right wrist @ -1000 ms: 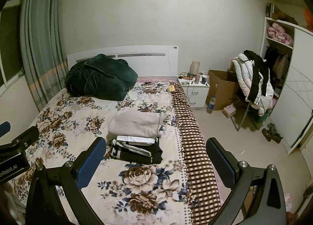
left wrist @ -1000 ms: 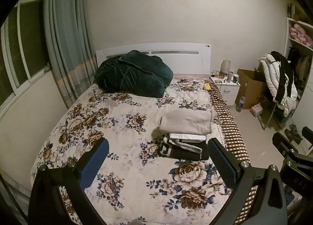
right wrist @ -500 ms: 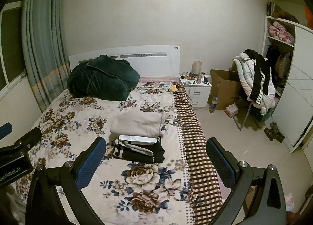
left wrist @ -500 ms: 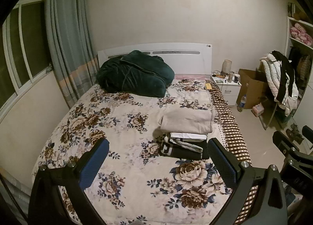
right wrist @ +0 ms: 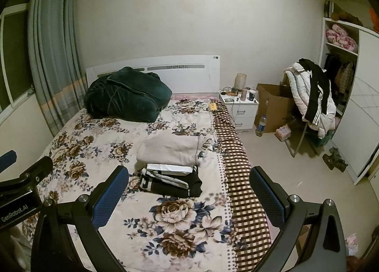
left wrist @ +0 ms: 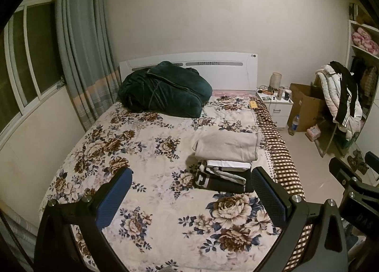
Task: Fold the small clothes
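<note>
Nearest the lens, the left gripper (left wrist: pixel 189 197) was held high above the foot of the bed (left wrist: pixel 146 167), its jaws spread wide with nothing between them. The right gripper (right wrist: pixel 188 195) was likewise held wide apart and empty, above the bed's right-hand edge; in the left wrist view its body was seen at about 4 o'clock, well apart from the clothes.

Beyond the fingertips, at roughly 12 o'clock in the right wrist view, a folded black-and-white garment (right wrist: pixel 170 182) was laid flat on the floral bedspread (right wrist: pixel 99 153), its long axis running across the bed from 9 to 3 o'clock. Just beyond and touching it, a folded beige garment (right wrist: pixel 170 149) was laid with the same crosswise long axis, one loose end pointed toward the checked blanket (right wrist: pixel 239 177) at 3 o'clock. Both folded pieces were placed on the right half of the bed, near that checked strip.

Farther off, at 11 o'clock, a dark green blanket (right wrist: pixel 128 99) was heaped against the white headboard (right wrist: pixel 194 75). At 1 o'clock a white nightstand (right wrist: pixel 240 111) was stood beside the bed, with a cardboard box (right wrist: pixel 272 106) past it
</note>
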`<state>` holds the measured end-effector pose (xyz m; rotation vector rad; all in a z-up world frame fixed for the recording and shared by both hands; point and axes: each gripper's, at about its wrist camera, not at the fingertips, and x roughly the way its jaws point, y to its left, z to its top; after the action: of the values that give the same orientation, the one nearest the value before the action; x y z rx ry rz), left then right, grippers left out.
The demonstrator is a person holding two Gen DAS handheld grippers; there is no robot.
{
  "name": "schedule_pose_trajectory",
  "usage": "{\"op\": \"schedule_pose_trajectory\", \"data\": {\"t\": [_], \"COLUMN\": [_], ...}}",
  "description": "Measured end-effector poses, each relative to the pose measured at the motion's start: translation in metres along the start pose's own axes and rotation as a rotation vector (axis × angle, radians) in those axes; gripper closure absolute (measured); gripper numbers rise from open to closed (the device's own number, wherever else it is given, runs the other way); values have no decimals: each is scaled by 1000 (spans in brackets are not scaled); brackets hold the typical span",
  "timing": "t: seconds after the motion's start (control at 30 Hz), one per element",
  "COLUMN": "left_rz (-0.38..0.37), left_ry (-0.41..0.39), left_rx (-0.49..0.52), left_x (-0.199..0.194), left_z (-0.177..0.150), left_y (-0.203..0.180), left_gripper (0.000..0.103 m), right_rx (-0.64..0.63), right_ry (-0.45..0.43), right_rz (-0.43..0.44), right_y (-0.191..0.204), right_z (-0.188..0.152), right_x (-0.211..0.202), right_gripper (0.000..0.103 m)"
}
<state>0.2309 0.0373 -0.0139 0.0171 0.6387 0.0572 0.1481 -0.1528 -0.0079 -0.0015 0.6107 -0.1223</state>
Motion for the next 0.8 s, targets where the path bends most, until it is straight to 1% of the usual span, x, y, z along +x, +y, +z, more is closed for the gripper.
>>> {"op": "schedule_pose_trajectory", "data": {"t": [0.8], "left_rz": [3], "left_ry": [-2], "left_rx": [1], "left_x": [-1], "left_z": [-2], "left_y": [-2], "left_gripper": [0], "right_rx": [3], "right_ry": [-6], "right_rz": [1], "right_y": [-1], "right_z": [0], "right_x": [-1], "right_gripper": [0]}}
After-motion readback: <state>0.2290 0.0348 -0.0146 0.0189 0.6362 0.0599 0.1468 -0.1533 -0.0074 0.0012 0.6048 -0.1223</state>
